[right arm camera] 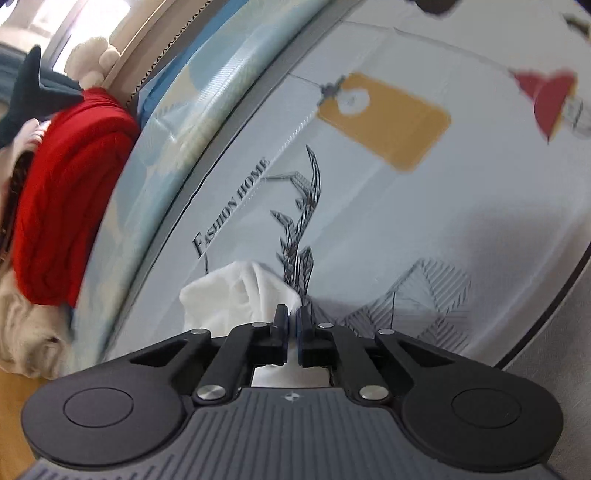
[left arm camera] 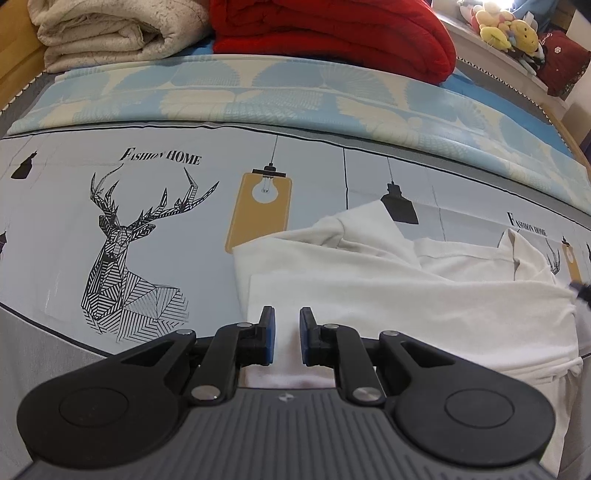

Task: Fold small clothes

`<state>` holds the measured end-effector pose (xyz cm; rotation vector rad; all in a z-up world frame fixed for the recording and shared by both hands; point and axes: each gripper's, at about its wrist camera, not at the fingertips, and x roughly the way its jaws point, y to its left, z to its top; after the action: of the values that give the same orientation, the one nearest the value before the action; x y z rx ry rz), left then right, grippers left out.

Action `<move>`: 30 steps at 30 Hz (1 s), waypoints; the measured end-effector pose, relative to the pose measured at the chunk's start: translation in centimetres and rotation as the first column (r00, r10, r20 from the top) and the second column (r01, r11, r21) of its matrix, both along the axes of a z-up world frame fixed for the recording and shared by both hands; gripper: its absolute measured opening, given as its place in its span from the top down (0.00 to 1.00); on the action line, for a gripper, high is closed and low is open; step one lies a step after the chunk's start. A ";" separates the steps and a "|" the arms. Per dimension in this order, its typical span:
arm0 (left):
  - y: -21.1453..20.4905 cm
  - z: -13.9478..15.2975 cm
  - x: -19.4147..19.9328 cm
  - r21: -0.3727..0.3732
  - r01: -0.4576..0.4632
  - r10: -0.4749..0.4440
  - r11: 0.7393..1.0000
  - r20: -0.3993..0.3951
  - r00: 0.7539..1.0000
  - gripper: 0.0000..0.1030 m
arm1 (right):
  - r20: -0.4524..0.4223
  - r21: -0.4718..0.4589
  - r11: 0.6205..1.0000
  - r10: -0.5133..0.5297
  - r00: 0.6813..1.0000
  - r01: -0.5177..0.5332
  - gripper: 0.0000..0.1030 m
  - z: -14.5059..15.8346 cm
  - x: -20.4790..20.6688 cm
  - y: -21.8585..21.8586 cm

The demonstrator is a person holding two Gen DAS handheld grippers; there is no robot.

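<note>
You are pinching the white garment (right arm camera: 236, 295) with your right gripper (right arm camera: 291, 325) while your left gripper (left arm camera: 286, 332) is hovering over it.

In the right wrist view, the right tongs are sitting almost closed, squeezing a bunched corner of white cloth that is poking out toward 11 o'clock from the tips. In the left wrist view, the left tongs are standing a little way apart with white cloth (left arm camera: 406, 295) showing in the gap, and the blue pads (left arm camera: 271, 328) are not pressing on it. The garment is lying partly folded on the deer-print bed sheet (left arm camera: 166, 221), spreading from the tips out toward 2 o'clock. A folded red blanket (left arm camera: 332, 33) is sitting at 12 o'clock, a cream blanket (left arm camera: 110, 29) at 11 o'clock, and plush toys (left arm camera: 506, 26) at 1 o'clock.
</note>
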<state>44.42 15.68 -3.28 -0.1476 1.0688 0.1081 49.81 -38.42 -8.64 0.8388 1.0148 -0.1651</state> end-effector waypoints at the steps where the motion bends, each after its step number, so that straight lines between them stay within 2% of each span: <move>1: -0.1 0.0 0.1 -0.001 0.003 -0.003 1.000 0.000 1.000 0.85 | 0.028 -0.025 1.000 -0.002 1.000 0.003 0.97 0.7 0.4 -0.1; 4: -0.4 -0.1 0.3 -0.002 0.014 -0.014 1.000 -0.003 1.000 0.85 | 0.127 -0.092 0.996 0.004 0.992 0.008 0.97 2.1 1.0 0.3; 6: -0.4 -0.1 0.3 -0.006 0.016 -0.016 1.000 -0.002 1.000 0.85 | 0.190 -0.187 0.982 0.030 0.981 0.006 0.98 2.5 1.0 0.8; 7: -0.4 -0.1 0.3 -0.007 0.015 -0.015 1.000 -0.001 1.000 0.85 | 0.199 -0.200 0.980 0.044 0.979 -0.003 0.95 2.5 1.1 0.6; 10: 0.0 0.2 0.3 -0.013 0.008 -0.008 1.000 0.006 1.000 0.85 | 0.182 -0.164 0.986 0.063 0.981 -0.033 0.94 2.3 0.4 -0.5; 13: 0.5 0.5 0.3 -0.020 0.000 0.000 1.000 0.013 1.000 0.85 | 0.153 -0.187 0.969 0.191 0.970 -0.161 0.90 3.3 -0.7 -0.6; 16: 0.8 0.9 0.2 -0.026 0.001 0.000 1.000 0.020 1.000 0.85 | 0.086 -0.228 0.909 0.376 0.922 -0.349 0.56 3.5 -2.7 0.1; 17: 0.9 1.1 0.1 -0.027 0.002 -0.001 1.000 0.023 1.000 0.85 | 0.064 -0.252 0.878 0.435 0.898 -0.407 0.55 3.4 -3.5 0.6; 20: 1.2 1.5 -0.3 -0.032 -0.003 0.004 0.999 0.034 0.999 0.81 | 0.011 -0.331 0.767 0.585 0.811 -0.549 0.55 3.3 -5.9 2.2; 21: 1.2 1.6 -0.3 -0.033 -0.003 0.004 0.999 0.037 0.999 0.81 | -0.002 -0.335 0.748 0.607 0.795 -0.572 0.55 2.9 -6.4 2.6; 22: 1.1 1.7 -0.5 -0.032 -0.002 0.003 0.999 0.038 0.999 0.81 | -0.015 -0.333 0.739 0.616 0.787 -0.585 0.56 2.4 -6.7 3.0; 23: 1.0 1.8 -0.5 -0.033 0.000 0.001 0.999 0.040 0.999 0.81 | -0.020 -0.337 0.743 0.609 0.793 -0.579 0.57 2.0 -7.0 3.2; 25: 0.9 1.9 -0.8 -0.038 0.002 0.000 0.999 0.040 0.999 0.81 | -0.039 -0.295 0.764 0.590 0.807 -0.573 0.58 1.0 -7.5 2.9; 26: 0.9 1.9 -0.9 -0.043 0.004 -0.002 0.999 0.039 0.999 0.81 | -0.071 -0.267 0.758 0.600 0.797 -0.595 0.62 0.5 -7.9 2.6; 28: 0.8 2.1 -1.0 -0.044 0.015 -0.013 0.999 0.045 0.999 0.81 | -0.162 -0.290 0.722 0.610 0.776 -0.628 0.64 0.0 -9.0 1.7; 29: 0.8 2.3 -1.0 -0.042 0.017 -0.015 0.999 0.051 0.999 0.81 | -0.218 -0.312 0.716 0.586 0.781 -0.625 0.70 -0.4 -9.5 1.1; 30: 0.9 2.4 -0.9 -0.042 0.012 -0.010 0.999 0.055 0.998 0.81 | -0.212 -0.304 0.742 0.559 0.802 -0.597 0.72 -0.1 -9.9 0.3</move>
<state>43.48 16.54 -0.90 -0.1820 1.0178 0.0713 39.94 -38.09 -8.79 0.1498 1.2592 0.1437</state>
